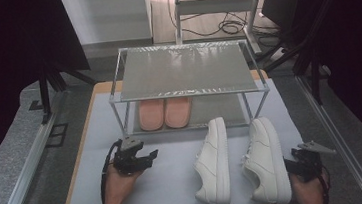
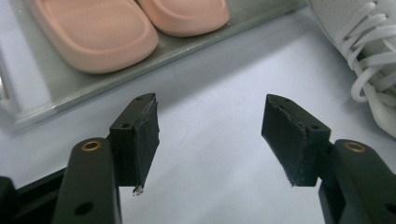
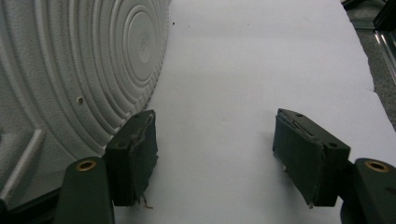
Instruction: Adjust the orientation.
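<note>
Two white sneakers lie on their sides on the white table mat (image 1: 172, 183), the left one (image 1: 214, 161) and the right one (image 1: 265, 159). A pair of pink slippers (image 1: 165, 112) sits on the lower shelf of a metal rack (image 1: 186, 71). My left gripper (image 1: 152, 156) is held low over the mat in front of the slippers. Its jaws stand open with nothing between them (image 2: 210, 109), the slippers (image 2: 102, 32) ahead and sneaker laces (image 2: 369, 60) at the right. My right gripper (image 1: 288, 164) is open (image 3: 215, 121) beside the right sneaker's ribbed sole (image 3: 84, 70).
The rack stands at the back of the table, and its legs (image 1: 120, 120) come down on the mat. Aluminium frame rails (image 1: 20, 172) run along both sides of the table. Cables lie on the floor behind (image 1: 227, 27). Bare mat lies between my left gripper and the sneakers.
</note>
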Motion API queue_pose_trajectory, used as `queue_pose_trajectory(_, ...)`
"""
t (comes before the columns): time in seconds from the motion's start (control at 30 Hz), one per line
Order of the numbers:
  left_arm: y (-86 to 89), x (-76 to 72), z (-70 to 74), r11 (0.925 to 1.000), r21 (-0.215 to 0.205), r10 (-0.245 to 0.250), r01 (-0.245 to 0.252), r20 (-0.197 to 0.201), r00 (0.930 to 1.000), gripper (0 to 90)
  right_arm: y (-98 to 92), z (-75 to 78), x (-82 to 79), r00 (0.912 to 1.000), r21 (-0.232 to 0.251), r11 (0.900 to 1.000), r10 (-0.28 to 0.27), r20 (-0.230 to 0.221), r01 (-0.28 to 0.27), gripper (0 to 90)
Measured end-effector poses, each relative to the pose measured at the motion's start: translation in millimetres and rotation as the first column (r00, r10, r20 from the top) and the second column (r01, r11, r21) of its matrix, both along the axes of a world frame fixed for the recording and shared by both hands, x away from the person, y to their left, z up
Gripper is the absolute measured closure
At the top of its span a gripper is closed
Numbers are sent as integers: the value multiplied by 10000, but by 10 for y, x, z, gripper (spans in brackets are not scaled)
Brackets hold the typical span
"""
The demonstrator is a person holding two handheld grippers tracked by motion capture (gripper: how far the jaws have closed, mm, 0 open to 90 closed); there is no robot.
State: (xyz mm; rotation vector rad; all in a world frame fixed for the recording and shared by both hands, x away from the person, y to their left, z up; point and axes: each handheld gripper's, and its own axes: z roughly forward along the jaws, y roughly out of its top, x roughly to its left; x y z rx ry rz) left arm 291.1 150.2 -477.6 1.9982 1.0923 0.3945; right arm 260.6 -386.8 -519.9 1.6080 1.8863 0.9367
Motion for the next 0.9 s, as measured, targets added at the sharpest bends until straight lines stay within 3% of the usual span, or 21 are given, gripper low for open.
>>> queue_pose_trajectory(0.43, 279, -228, 14, 9985, 141, 532, -533, 87, 9985, 197, 0, 0, 0, 10000, -8, 10000, 11, -2, -11, 311)
queue_pose_trajectory(0.9, 499, -403, -214, 9937, 419, 1052, -1039, -302, 9940, 130, 3, 0, -1, 10000, -29, 10000, 3, -3, -3, 312)
